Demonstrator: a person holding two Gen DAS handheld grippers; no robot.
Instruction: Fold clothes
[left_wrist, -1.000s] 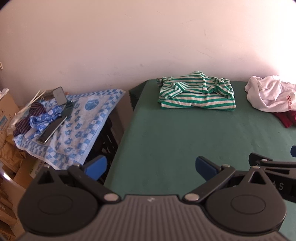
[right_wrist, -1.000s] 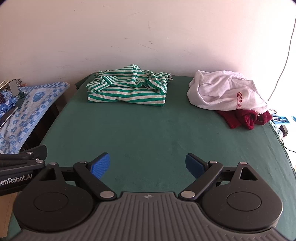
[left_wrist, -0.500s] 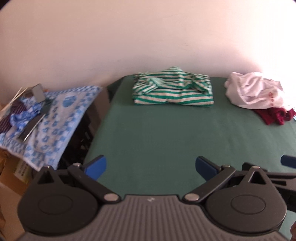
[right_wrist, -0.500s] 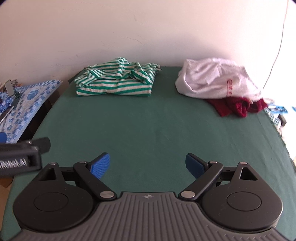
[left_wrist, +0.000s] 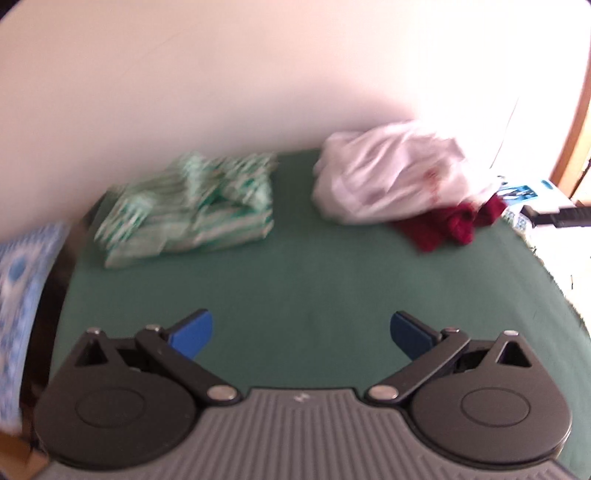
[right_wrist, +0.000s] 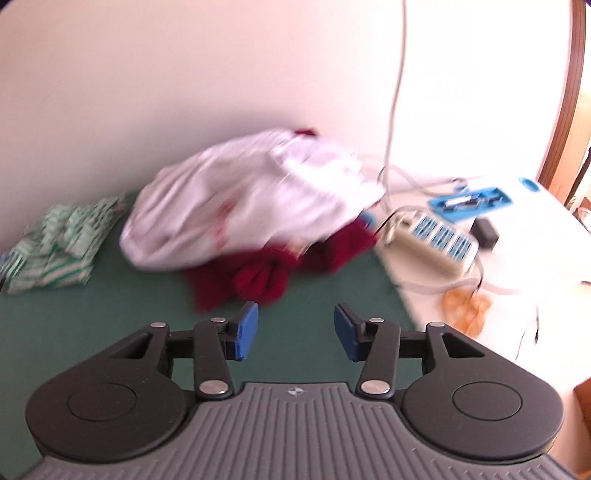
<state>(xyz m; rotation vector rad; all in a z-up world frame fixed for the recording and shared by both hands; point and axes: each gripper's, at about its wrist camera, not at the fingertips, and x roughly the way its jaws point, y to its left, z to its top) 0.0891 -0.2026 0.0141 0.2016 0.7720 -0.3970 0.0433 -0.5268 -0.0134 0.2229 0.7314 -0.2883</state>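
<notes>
Each tool, left tool and right tool, has a grey ribbed body, two black round housings, black link arms with silver screws, and blue pads. A small white mark sits centred on the ribbing.

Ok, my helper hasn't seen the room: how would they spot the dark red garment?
Start at the green table against the pale wall. Near its far right corner is a crumpled white shirt, and the red garment pokes out from under its near edge. It is the only dark red cloth; the other pile, further left, is the green-striped shirt.
</notes>
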